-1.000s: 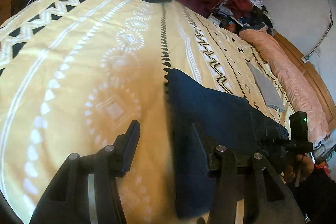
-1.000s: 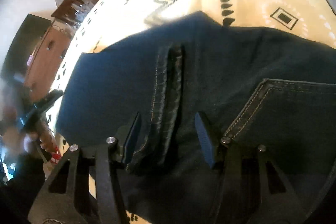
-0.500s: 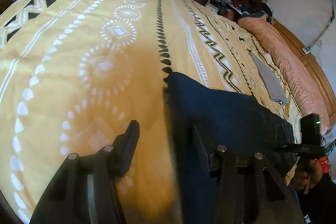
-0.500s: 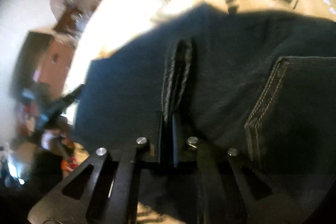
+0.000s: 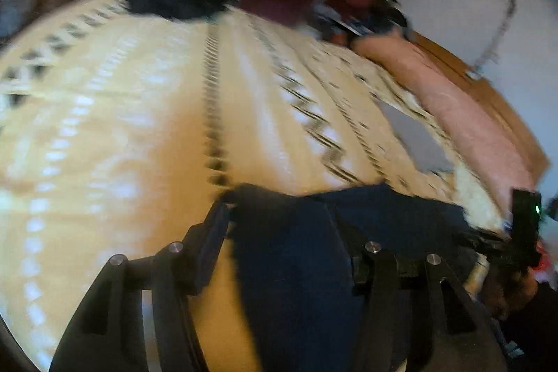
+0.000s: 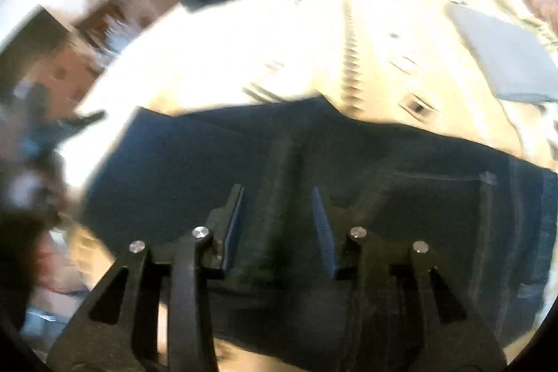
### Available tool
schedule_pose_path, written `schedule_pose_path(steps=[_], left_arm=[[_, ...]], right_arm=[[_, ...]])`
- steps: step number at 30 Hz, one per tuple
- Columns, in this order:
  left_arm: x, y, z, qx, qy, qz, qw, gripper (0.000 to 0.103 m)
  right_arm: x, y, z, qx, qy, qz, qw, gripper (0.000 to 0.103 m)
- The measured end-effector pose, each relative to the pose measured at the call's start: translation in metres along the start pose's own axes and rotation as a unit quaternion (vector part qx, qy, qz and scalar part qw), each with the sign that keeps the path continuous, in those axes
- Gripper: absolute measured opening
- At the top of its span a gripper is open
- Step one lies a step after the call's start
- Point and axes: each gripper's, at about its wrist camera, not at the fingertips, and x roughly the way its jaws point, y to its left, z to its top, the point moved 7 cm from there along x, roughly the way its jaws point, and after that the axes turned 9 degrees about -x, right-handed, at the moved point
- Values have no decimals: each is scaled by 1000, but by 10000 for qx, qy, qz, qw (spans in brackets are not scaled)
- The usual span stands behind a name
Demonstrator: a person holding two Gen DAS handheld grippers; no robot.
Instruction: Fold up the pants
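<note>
We see two hand-held grippers. The left hand-held gripper (image 5: 279,222) is spread wide over one pair of dark blue jeans (image 5: 383,218) on the bed (image 5: 122,128). The right hand-held gripper (image 6: 277,201) is spread too, a jeans fold between its fingers.

No text, label, brand, number or sign can be read in either view. Both are blurred by motion. The bedspread (image 5: 146,128) carries only woven patterns of zigzags, dots and diamonds, no letters. The jeans (image 6: 216,169) show stitching but no readable tag. The cluttered things beyond the bed's far edge are too smeared to make out any writing.
</note>
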Motion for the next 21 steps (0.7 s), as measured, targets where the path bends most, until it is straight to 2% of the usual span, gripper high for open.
schedule_pose_path(steps=[1, 2, 3, 4, 5, 6, 7, 8, 9, 10, 12, 13, 14, 15, 16, 17, 18, 21], left_arm=[[16, 3, -1, -65, 254, -39, 9996, 55], [32, 13, -1, -119, 384, 179, 9990, 55], [47, 27, -1, -208, 491, 543, 9971, 55], [62, 46, -2, -425, 627, 822, 9937, 57], [63, 51, 1, -612, 575, 659, 9943, 58], [59, 53, 6, -743, 485, 611, 9942, 54], [50, 51, 10, -732, 440, 719, 9937, 49], [39, 46, 11, -628, 370, 720, 9947, 49], [21, 33, 9, -420, 270, 457, 9977, 49], [3, 18, 1, -224, 245, 110, 9994, 49], [-20, -5, -29, 197, 523, -286, 9980, 49], [-26, -10, -48, 369, 732, -356, 9960, 49], [-27, -12, -66, 482, 959, -316, 9937, 49], [-25, -9, -90, 650, 1257, -130, 9898, 49], [-26, -5, -110, 851, 1437, 84, 9859, 49], [-36, -5, -120, 995, 1223, 141, 9874, 49], [-46, -4, -125, 843, 1186, 22, 9894, 49], [-70, 5, -130, 591, 1396, -35, 9884, 49]], right_arm=[[8, 13, 3, -9, 35, 504, 9987, 36], [24, 26, 1, -62, 149, 858, 9962, 35], [37, 29, -7, -145, 330, 961, 9947, 35], [64, 32, -25, -199, 832, 1038, 9909, 35], [82, 32, -39, -220, 1136, 1035, 9879, 33], [82, 30, -43, -309, 947, 998, 9900, 30], [75, 31, -43, -437, 871, 861, 9915, 29], [67, 33, -40, -539, 888, 641, 9925, 29], [54, 36, -35, -657, 723, 547, 9937, 32], [34, 46, -27, -847, 345, 622, 9939, 32], [24, 54, -25, -1020, 163, 582, 9929, 32], [29, 57, -31, -1078, 246, 595, 9921, 31], [39, 55, -39, -1104, 446, 567, 9913, 30], [54, 48, -51, -1124, 767, 474, 9896, 30], [64, 47, -63, -1145, 899, 480, 9882, 30], [60, 47, -64, -1236, 696, 446, 9889, 30], [58, 47, -64, -1273, 722, 382, 9885, 30], [44, 59, -58, -1393, 672, -72, 9879, 32]])
